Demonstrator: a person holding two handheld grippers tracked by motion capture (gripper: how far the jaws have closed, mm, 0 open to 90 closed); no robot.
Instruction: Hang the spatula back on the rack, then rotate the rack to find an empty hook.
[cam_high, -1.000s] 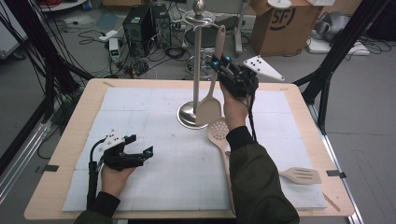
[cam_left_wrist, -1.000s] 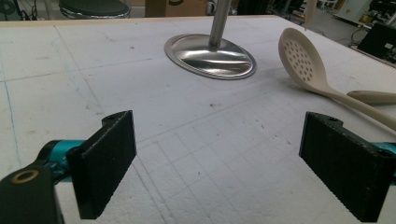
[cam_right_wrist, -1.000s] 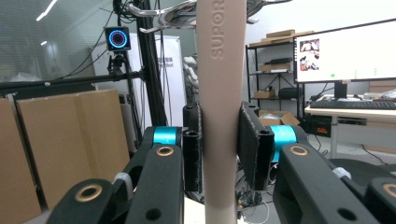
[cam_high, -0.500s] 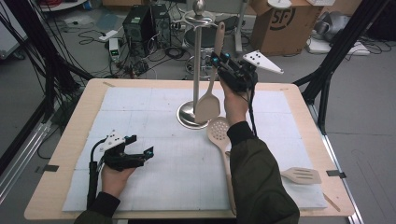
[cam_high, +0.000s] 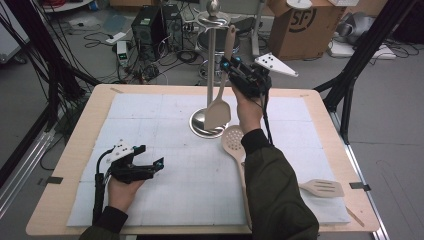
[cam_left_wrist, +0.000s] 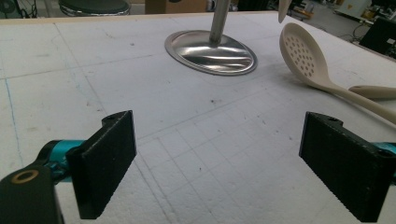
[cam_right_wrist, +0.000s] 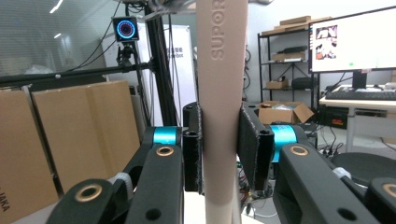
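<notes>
Barely anything is shifting since a second ago: right gripper is staying up beside the stand's pole with the spatula, maybe nudging a touch, and the left one is sitting in the same spot.

Pads of the right gripper are clamping the handle of the beige spatula from both sides, squeezing tight, with the handle running straight up between them in the right gripper view. Blade is hanging down, just above or against the round base of the metal stand; can't tell if it's touching. Gripping mid-handle is leaving the handle's top end free, which looks right for hooking it onto the ring at the stand's top, or lifting it off. Judging it as hanging, but direction is not certain from this.

Left gripper is resting low on the white mat near the front left, jaws spread wide with nothing between them, just idling out of the way.

Outward: slotted spoon is lying on the mat just beside the stand's base, its handle running under the right sleeve. Slotted turner is lying near the right edge of the mat, well apart from the stand.

Hard to make out: handle tip and the hook itself are overlapping in the high view, so whether the handle's end is on the hook is unclear. Spatula top is getting cut off in the right gripper view.
</notes>
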